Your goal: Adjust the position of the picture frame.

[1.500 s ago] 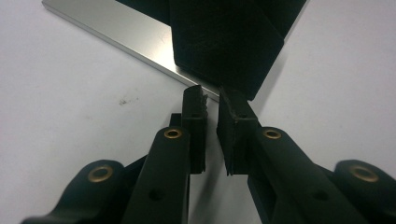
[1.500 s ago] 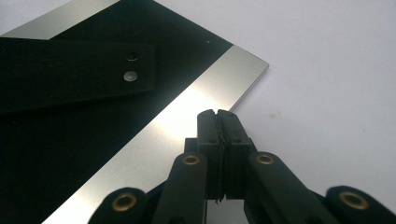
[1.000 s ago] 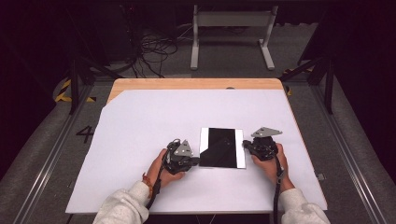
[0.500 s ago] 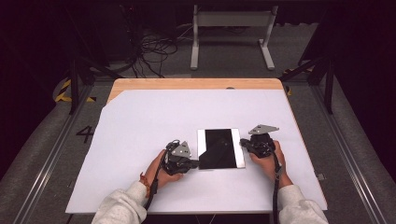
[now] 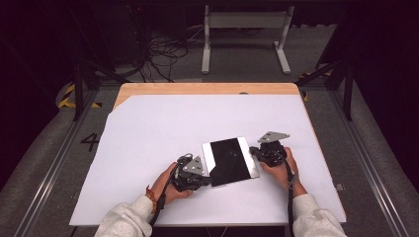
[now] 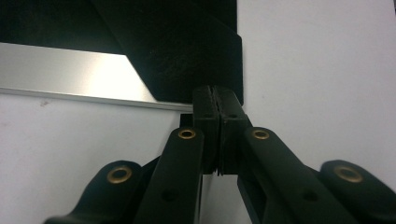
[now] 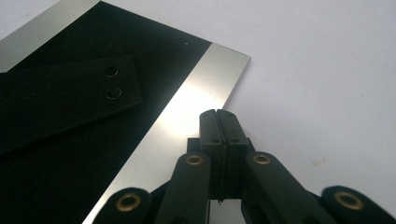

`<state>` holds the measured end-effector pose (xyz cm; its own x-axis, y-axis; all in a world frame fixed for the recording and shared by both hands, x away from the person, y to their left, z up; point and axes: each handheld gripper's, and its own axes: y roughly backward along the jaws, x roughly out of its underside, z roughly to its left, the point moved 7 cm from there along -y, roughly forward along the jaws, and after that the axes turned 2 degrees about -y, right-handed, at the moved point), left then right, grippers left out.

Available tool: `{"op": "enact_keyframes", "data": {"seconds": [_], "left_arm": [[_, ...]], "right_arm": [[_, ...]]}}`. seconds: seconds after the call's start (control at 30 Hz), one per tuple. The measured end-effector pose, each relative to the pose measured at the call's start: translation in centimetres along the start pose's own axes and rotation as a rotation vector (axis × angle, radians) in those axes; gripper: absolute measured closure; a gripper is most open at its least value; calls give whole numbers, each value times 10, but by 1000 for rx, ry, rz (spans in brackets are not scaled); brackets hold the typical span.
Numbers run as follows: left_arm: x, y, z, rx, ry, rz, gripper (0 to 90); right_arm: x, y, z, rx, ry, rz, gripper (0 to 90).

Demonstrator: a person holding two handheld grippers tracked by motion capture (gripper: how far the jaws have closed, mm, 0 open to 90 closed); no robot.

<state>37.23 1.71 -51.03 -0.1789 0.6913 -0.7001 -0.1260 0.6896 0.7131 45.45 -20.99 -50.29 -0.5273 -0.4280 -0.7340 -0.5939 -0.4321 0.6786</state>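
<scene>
With both jaw pairs clenched empty, left gripper (image 5: 205, 175) and right gripper (image 5: 254, 150) flank the mirrored plate (image 5: 230, 161) on white paper (image 5: 148, 138); nudge its edges evenly, probably squaring it.

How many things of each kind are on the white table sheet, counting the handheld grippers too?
Flat black panel with silver edge strips: 1
Black strap piece with two holes, lying on the panel: 1
Black two-jaw grippers: 2, left and right
Total: 4
</scene>
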Motion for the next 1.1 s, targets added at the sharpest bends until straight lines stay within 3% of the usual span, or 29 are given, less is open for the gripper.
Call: {"op": "enact_keyframes", "data": {"seconds": [0.17, 0.27, 0.47, 0.7, 0.97, 1.1], "left_arm": [[0, 0, -1, -10, -9, 8, 879], [0, 3, 1, -22, -6, 4, 882], [-1, 16, 16, -69, 8, -23, 875], [-1, 24, 32, -116, 42, -55, 868], [1, 34, 55, -180, 116, -110, 860], [1, 37, 67, -200, 138, -124, 860]], "right_arm": [[0, 0, 2, 22, 17, 4, 900], [1, 4, 1, 13, 13, 1, 850], [8, 17, 4, 1, 33, -19, 852], [16, 30, 15, -18, 70, -27, 843], [21, 42, 36, -60, 114, -24, 839], [27, 50, 40, -63, 107, -28, 839]]}}
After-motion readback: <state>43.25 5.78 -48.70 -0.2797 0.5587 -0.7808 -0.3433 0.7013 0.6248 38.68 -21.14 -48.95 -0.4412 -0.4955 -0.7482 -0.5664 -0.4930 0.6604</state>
